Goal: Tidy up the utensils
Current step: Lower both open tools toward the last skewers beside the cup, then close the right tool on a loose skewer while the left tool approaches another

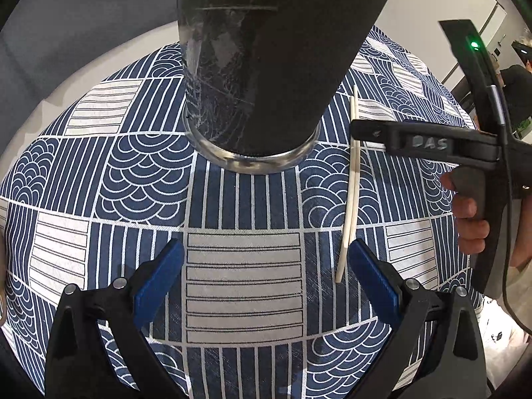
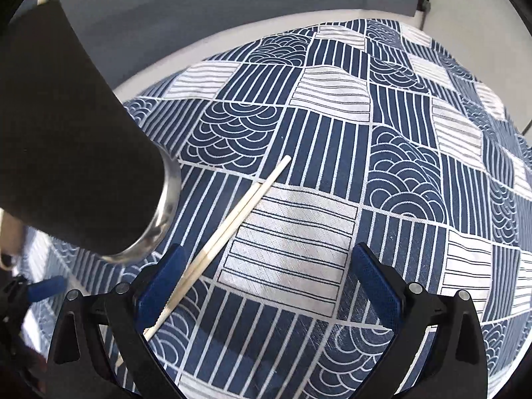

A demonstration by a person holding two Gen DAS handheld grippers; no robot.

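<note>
Pair of pale chopsticks [image 2: 232, 222] lay flat, side by side, on the patterned cloth [image 2: 332, 166] over the bench, just beside the dark holder cup [image 1: 252, 99], likely their destination. Right gripper [image 2: 266, 286] hung low over them, jaws spread, holding nothing, probably lining up a pinch. Left gripper [image 1: 266, 272] was spread too, empty, facing the cup.

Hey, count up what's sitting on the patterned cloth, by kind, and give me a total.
Chopsticks: 2, pale, lying side by side
Dark cylindrical holder with a metal base rim: 1
Total: 3
</note>
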